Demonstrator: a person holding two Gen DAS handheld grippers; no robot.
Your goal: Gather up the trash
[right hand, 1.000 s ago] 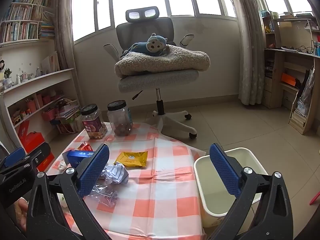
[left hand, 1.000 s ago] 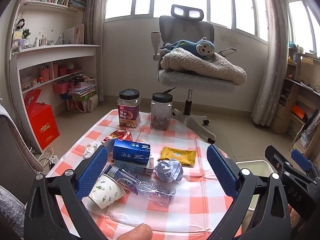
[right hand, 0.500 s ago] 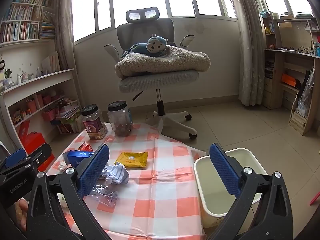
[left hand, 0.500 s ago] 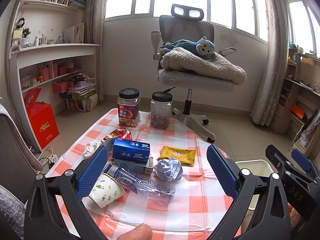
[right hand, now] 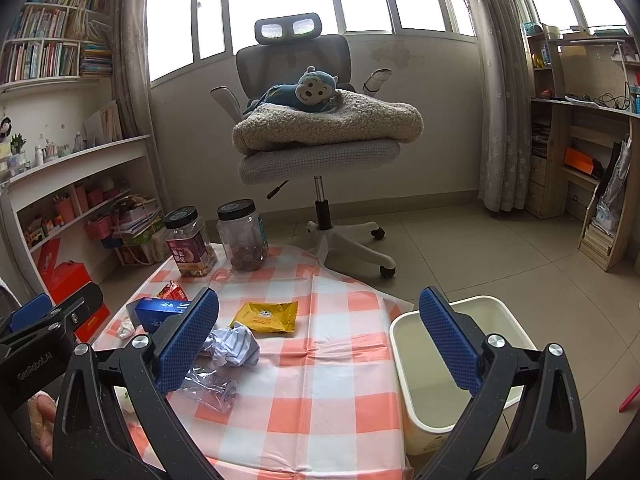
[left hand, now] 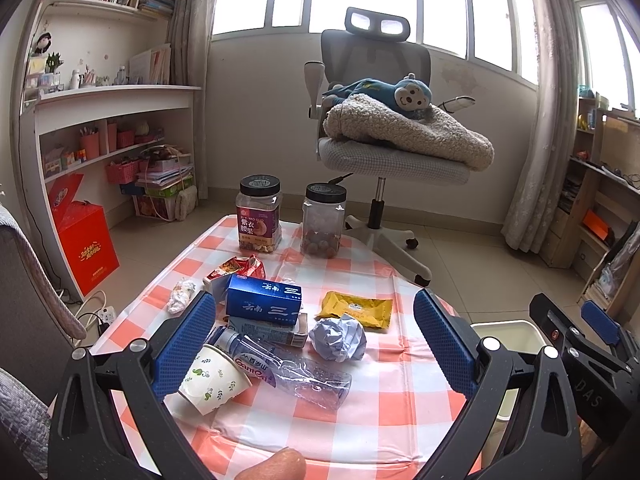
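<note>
Trash lies on a red-and-white checked table (left hand: 384, 412): a crumpled paper ball (left hand: 338, 338) (right hand: 234, 346), a crushed clear bottle (left hand: 288, 370) (right hand: 210, 387), a paper cup (left hand: 210, 380) on its side, a blue box (left hand: 262, 299) (right hand: 160, 312), a yellow packet (left hand: 354, 310) (right hand: 267, 316), a red wrapper (left hand: 242, 270) and a white wad (left hand: 181, 295). A cream bin (right hand: 452, 364) (left hand: 506, 336) stands at the table's right. My left gripper (left hand: 314, 348) hangs open above the near trash. My right gripper (right hand: 318, 338) is open over the table's right part, holding nothing.
Two black-lidded jars (left hand: 258, 214) (left hand: 323, 220) stand at the table's far end. Behind it is a grey office chair (left hand: 384, 152) with a blanket and a plush monkey. White shelves (left hand: 108, 128) and a red box (left hand: 86, 246) line the left wall, wooden shelves (right hand: 580, 184) the right.
</note>
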